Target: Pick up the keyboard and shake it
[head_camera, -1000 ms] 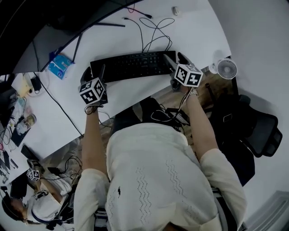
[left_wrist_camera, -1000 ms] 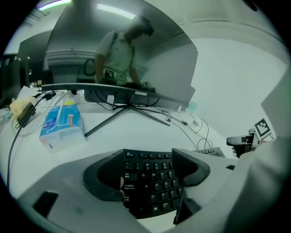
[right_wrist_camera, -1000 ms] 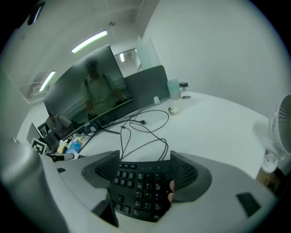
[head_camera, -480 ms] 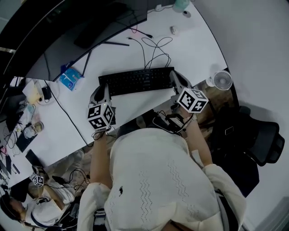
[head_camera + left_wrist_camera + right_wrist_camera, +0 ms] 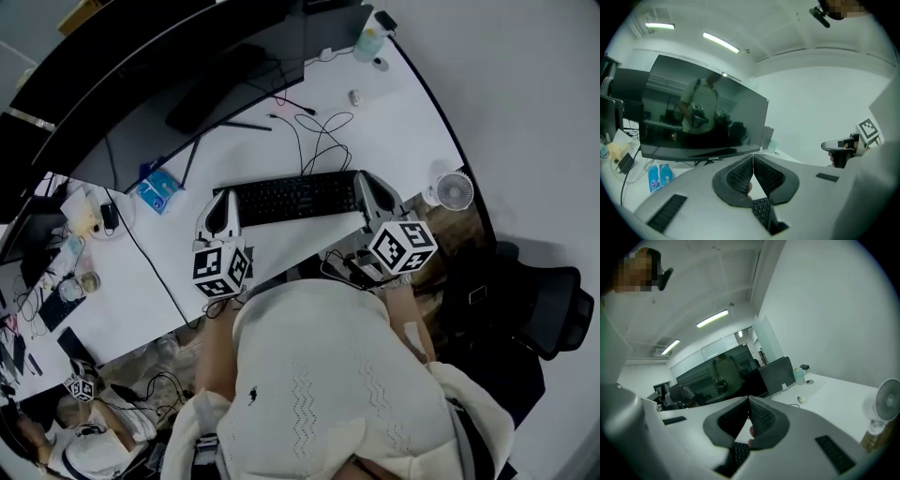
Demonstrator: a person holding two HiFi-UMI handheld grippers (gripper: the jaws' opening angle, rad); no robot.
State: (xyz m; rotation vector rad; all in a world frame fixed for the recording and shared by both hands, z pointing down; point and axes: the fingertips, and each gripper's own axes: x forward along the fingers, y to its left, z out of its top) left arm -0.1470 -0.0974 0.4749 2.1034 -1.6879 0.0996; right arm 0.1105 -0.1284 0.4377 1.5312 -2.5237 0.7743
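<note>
A black keyboard (image 5: 295,197) hangs level above the white desk (image 5: 412,131), held by its two ends. My left gripper (image 5: 221,212) is shut on the keyboard's left end, and its jaws have just been closing there. In the left gripper view the left gripper (image 5: 752,157) has its tips together, with the keyboard's (image 5: 761,211) keys showing low between the pads. My right gripper (image 5: 371,193) is shut on the right end. In the right gripper view the right gripper (image 5: 749,401) also has its tips together, with the keyboard (image 5: 738,453) wedged low in it.
A wide dark monitor (image 5: 216,66) stands at the back of the desk. Loose black cables (image 5: 319,131) lie behind the keyboard. A blue packet (image 5: 157,187) lies at the left, and a small white fan (image 5: 453,192) and a black chair (image 5: 525,291) are at the right.
Both grippers have risen from the desk with the keyboard between them. The left jaws have closed on the keyboard's left end.
</note>
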